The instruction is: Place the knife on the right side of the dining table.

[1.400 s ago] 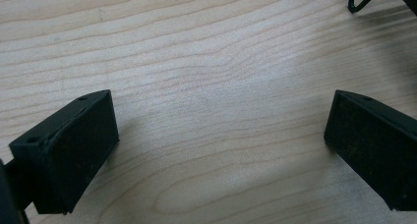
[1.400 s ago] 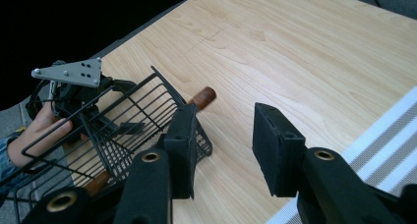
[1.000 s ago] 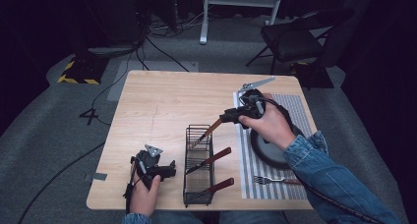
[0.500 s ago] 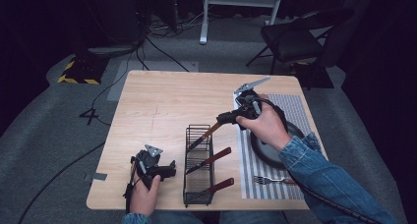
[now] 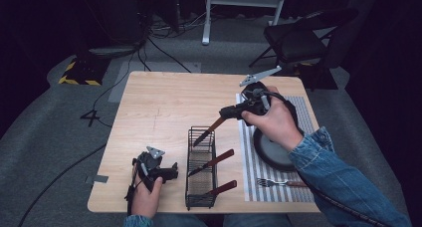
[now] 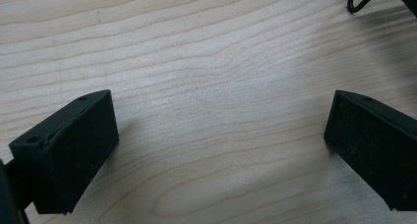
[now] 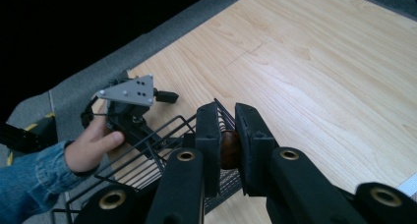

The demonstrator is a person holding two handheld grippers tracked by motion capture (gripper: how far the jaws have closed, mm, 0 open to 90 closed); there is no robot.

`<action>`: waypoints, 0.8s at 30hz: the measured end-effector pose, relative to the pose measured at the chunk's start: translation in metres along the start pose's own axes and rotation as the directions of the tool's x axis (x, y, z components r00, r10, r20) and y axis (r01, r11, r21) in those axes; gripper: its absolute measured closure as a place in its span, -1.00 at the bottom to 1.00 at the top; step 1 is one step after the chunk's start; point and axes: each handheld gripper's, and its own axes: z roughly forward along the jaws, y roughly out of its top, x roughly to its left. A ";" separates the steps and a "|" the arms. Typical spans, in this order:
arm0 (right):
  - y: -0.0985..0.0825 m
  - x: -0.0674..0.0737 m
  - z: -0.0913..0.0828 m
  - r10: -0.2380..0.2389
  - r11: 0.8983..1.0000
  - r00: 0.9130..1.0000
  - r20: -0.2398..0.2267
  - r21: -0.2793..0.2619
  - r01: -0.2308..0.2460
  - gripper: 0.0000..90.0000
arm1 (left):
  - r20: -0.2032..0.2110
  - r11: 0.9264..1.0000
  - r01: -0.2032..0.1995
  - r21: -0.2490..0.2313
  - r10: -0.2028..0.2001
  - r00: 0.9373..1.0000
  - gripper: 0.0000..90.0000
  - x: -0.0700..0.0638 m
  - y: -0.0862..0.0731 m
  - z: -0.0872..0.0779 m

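Right gripper view, right gripper (image 7: 227, 138) clamping knife (image 7: 229, 149)

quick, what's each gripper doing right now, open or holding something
left gripper: open, nothing between its jaws, resting on the table.
right gripper: shut on the knife by its brown handle, blade tip at the wire rack.

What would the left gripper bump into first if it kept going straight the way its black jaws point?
Probably the black wire rack. In the high view the left gripper rests on the light wooden table, jaws wide open and aimed sideways at the rack. Bare wood lies between them, though the exact line is hard to judge.
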 end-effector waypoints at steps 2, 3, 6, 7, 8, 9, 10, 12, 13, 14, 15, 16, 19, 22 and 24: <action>0.002 0.000 -0.006 0.009 1.000 1.000 -0.006 -0.015 -0.010 0.81 | 0.003 1.000 -0.002 0.002 0.002 1.000 -1.00 0.000 0.001 0.001; 0.002 0.000 -0.006 0.009 1.000 1.000 -0.006 -0.015 -0.010 0.81 | 0.003 1.000 -0.002 0.002 0.002 1.000 -1.00 0.000 0.001 0.001; 0.006 0.000 -0.025 0.025 0.999 1.000 -0.013 -0.046 -0.026 0.81 | 0.002 1.000 -0.002 0.001 0.002 1.000 -1.00 0.000 0.001 0.001; 0.007 0.001 -0.031 0.029 0.998 1.000 -0.013 -0.050 -0.029 0.81 | 0.002 1.000 -0.003 0.002 0.003 1.000 -1.00 0.000 0.001 0.001; 0.008 0.001 -0.036 0.031 0.998 0.999 -0.010 -0.056 -0.031 0.81 | 0.002 1.000 -0.001 0.001 0.001 1.000 -1.00 0.000 0.001 0.001; 0.010 0.001 -0.042 0.036 0.997 0.999 -0.007 -0.062 -0.036 0.81 | 0.002 1.000 -0.001 0.001 0.001 1.000 -1.00 0.000 0.001 0.001; 0.011 0.001 -0.049 0.044 0.997 0.999 -0.004 -0.070 -0.044 0.81 | 0.002 1.000 -0.001 0.002 0.001 1.000 -1.00 0.000 0.001 0.001; 0.013 0.001 -0.059 0.049 0.995 0.999 0.002 -0.085 -0.049 0.81 | 0.002 1.000 0.000 0.000 0.000 1.000 -1.00 0.000 0.001 0.001; 0.014 0.000 -0.065 0.051 0.994 0.999 0.001 -0.094 -0.051 0.81 | 0.002 1.000 0.000 0.000 0.000 1.000 -1.00 0.000 0.001 0.001; 0.015 -0.001 -0.070 0.061 0.993 0.998 0.000 -0.100 -0.060 0.81 | 0.002 1.000 -0.001 0.001 0.001 1.000 -1.00 0.000 0.001 0.001; 0.015 -0.001 -0.070 0.061 0.993 0.998 0.000 -0.100 -0.060 0.81 | 0.002 1.000 -0.001 0.001 0.001 1.000 -1.00 0.000 0.001 0.001; 0.015 -0.001 -0.075 0.062 0.992 0.998 0.001 -0.108 -0.062 0.81 | 0.002 1.000 -0.001 0.001 0.001 1.000 -1.00 0.000 0.001 0.001; 0.016 -0.005 -0.093 0.074 0.989 0.997 0.028 -0.132 -0.069 0.81 | 0.002 1.000 0.002 -0.001 -0.002 1.000 -1.00 0.000 0.001 0.001; 0.016 -0.007 -0.099 0.082 0.987 0.996 0.038 -0.140 -0.075 0.81 | 0.002 1.000 0.002 -0.001 -0.002 1.000 -1.00 0.000 0.001 0.001; 0.016 -0.013 -0.108 0.095 0.985 0.994 0.051 -0.151 -0.086 0.81 | 0.001 1.000 0.004 -0.001 -0.004 1.000 -1.00 0.000 0.001 0.001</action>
